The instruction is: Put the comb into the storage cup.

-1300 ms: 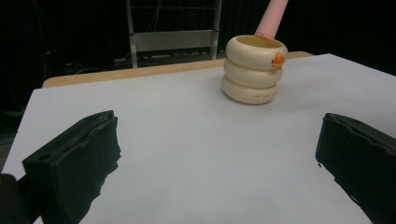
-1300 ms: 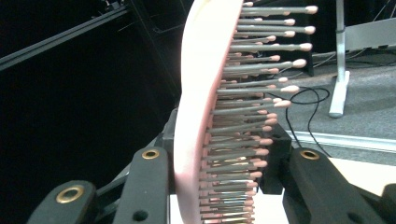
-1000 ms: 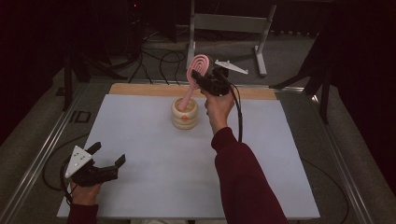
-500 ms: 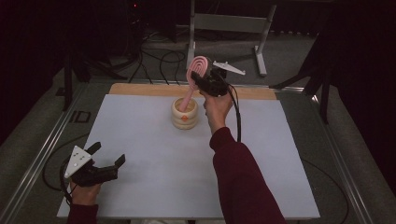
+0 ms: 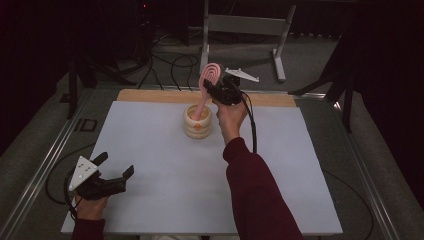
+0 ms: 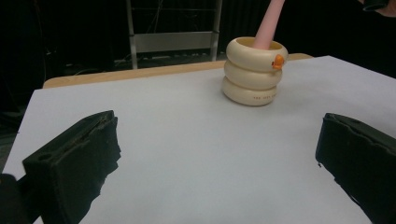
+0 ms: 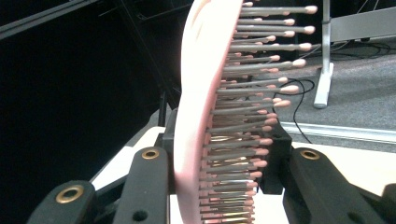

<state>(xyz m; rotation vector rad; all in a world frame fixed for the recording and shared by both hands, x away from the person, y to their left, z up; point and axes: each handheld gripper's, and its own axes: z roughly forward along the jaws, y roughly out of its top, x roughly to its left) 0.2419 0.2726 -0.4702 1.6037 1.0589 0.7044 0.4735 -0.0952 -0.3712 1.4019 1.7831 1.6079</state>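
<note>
We can make out one piece of writing: a short line of small dark letters on the lowest ring of the cream ringed holder (image 6: 254,70), right of centre in the upper part of the left gripper view. It is too small and blurred for us to read any letter of it. On the top ring of that holder sits a small orange mark (image 6: 279,61), a shape rather than a letter or number. We find no readable text, brand, number or sign anywhere else in the high view or the right gripper view.
</note>
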